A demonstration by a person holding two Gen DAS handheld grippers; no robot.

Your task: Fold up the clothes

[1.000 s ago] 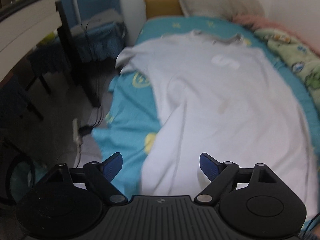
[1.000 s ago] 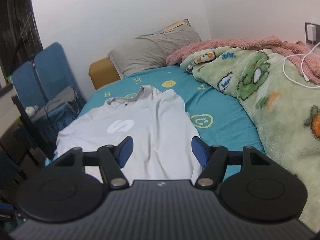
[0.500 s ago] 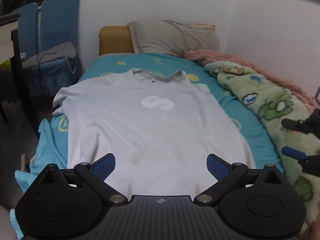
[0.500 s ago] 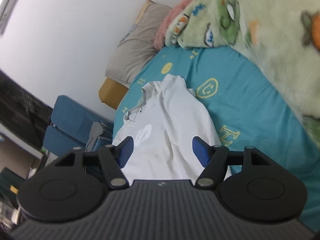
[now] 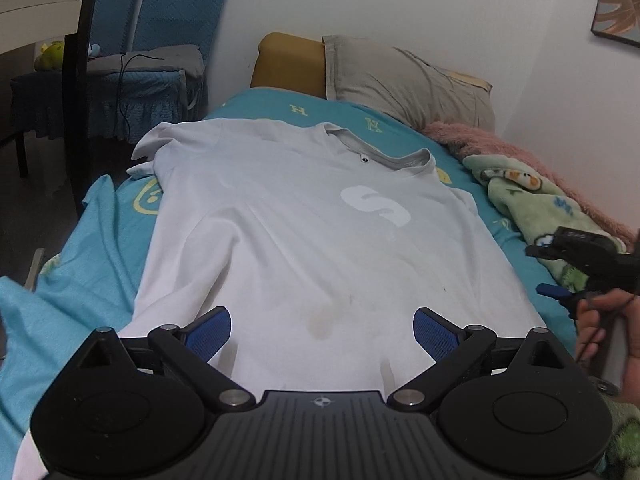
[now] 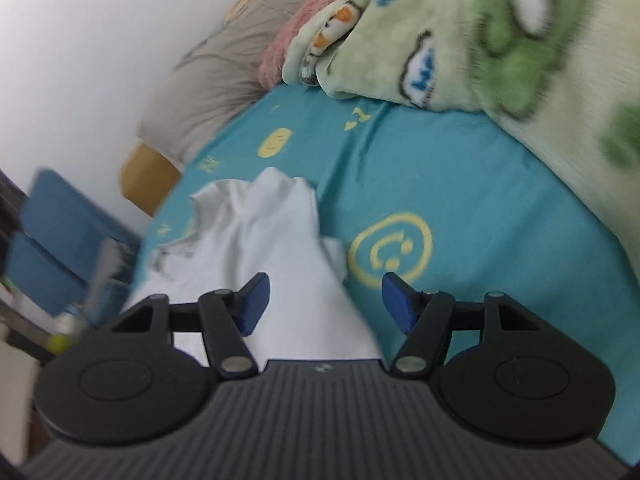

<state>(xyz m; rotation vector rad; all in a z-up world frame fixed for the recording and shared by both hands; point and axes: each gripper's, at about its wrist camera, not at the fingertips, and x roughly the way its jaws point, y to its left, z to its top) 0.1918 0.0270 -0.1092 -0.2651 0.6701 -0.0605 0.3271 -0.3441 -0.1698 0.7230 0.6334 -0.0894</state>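
Observation:
A white T-shirt (image 5: 312, 240) with a grey collar and a white S logo lies spread flat, front up, on the teal bed sheet (image 5: 92, 248). My left gripper (image 5: 322, 330) hovers open over the shirt's hem, nothing between its blue pads. In the right wrist view the shirt's right sleeve and side (image 6: 276, 248) lie below my right gripper (image 6: 324, 300), which is open and empty above the shirt's edge and the sheet (image 6: 460, 184). The right gripper (image 5: 560, 276) also shows at the right edge of the left wrist view, held by a hand (image 5: 608, 328).
A green cartoon blanket (image 6: 500, 40) and a pink fleece (image 5: 520, 160) are bunched along the bed's right side. A grey pillow (image 5: 404, 80) lies at the head. Blue chairs (image 5: 160, 40) with clothes stand left of the bed, beside a dark table leg (image 5: 74, 80).
The left gripper swung from the bed's left side to the foot, facing the shirt squarely. The right gripper dropped and tilted toward the shirt's right sleeve. Both stayed open.

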